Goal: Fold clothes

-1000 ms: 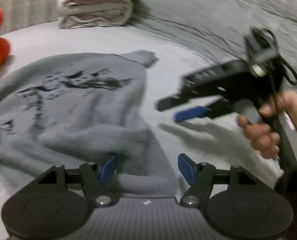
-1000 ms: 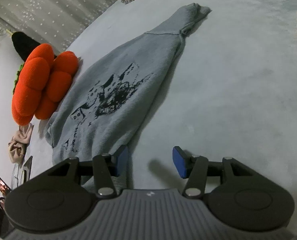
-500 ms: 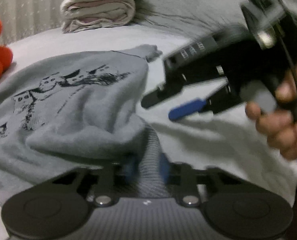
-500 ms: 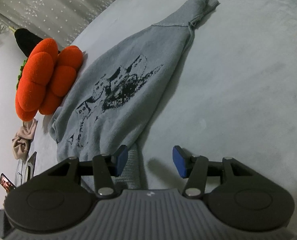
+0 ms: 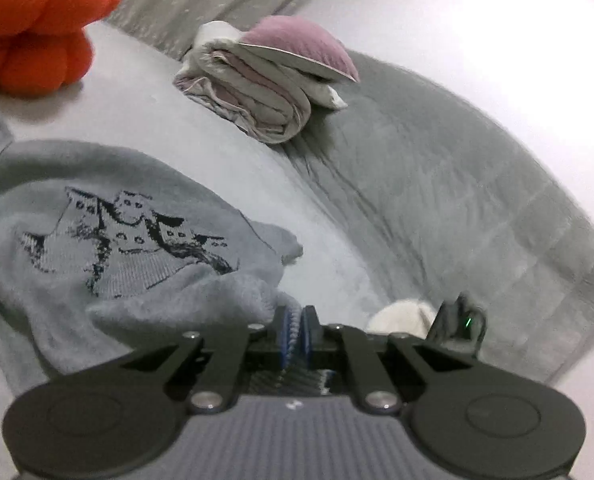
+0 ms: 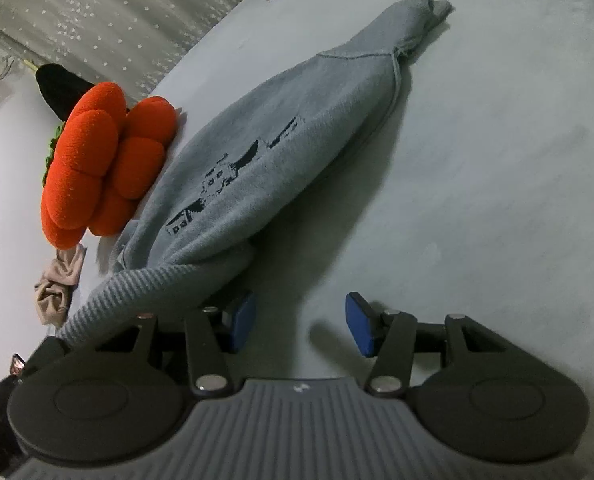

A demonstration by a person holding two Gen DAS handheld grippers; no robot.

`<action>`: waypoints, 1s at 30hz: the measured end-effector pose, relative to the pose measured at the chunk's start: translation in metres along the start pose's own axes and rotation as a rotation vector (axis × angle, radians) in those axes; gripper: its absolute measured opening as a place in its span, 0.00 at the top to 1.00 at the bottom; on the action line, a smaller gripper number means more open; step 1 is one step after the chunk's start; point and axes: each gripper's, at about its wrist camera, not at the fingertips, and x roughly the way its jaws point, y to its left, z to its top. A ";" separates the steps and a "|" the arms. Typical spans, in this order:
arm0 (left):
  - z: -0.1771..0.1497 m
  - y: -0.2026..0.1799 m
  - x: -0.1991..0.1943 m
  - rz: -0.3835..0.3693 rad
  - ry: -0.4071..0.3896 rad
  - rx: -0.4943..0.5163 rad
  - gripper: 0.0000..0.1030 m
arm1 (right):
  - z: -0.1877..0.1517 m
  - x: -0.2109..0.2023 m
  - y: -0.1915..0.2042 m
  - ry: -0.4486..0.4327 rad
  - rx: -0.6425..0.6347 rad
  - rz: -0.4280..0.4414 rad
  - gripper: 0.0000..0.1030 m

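Observation:
A grey knit sweater (image 5: 129, 240) with a black house print lies on the pale bed surface. My left gripper (image 5: 295, 330) is shut on its ribbed hem, and the cloth rises in a fold to the blue pads. In the right wrist view the same sweater (image 6: 281, 152) is lifted at its near end, its ribbed hem (image 6: 137, 292) draping over the left side of my right gripper (image 6: 301, 322). That gripper stands open with nothing between its blue pads; the left pad (image 6: 243, 320) sits just under the raised hem.
A folded stack of pale and mauve clothes (image 5: 269, 84) lies at the back beside a grey quilt (image 5: 477, 208). An orange flower-shaped cushion (image 6: 105, 164) sits by the sweater's far side. A beige crumpled cloth (image 6: 57, 284) lies at the left. A small white object (image 5: 403, 316) shows behind my left gripper.
My left gripper has shut on the sweater's hem and lifted it, swinging its view leftward. The right gripper has left the left wrist view and stays open near the raised hem.

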 end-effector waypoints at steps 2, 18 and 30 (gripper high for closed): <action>0.001 0.007 -0.001 -0.006 -0.005 -0.038 0.93 | 0.000 0.001 -0.001 0.001 0.025 0.024 0.47; 0.002 0.013 0.001 -0.014 0.016 -0.036 0.93 | 0.000 0.005 -0.016 0.007 0.315 0.280 0.47; 0.002 0.018 -0.004 -0.025 0.038 -0.047 0.93 | -0.015 0.004 0.019 0.049 0.129 0.302 0.97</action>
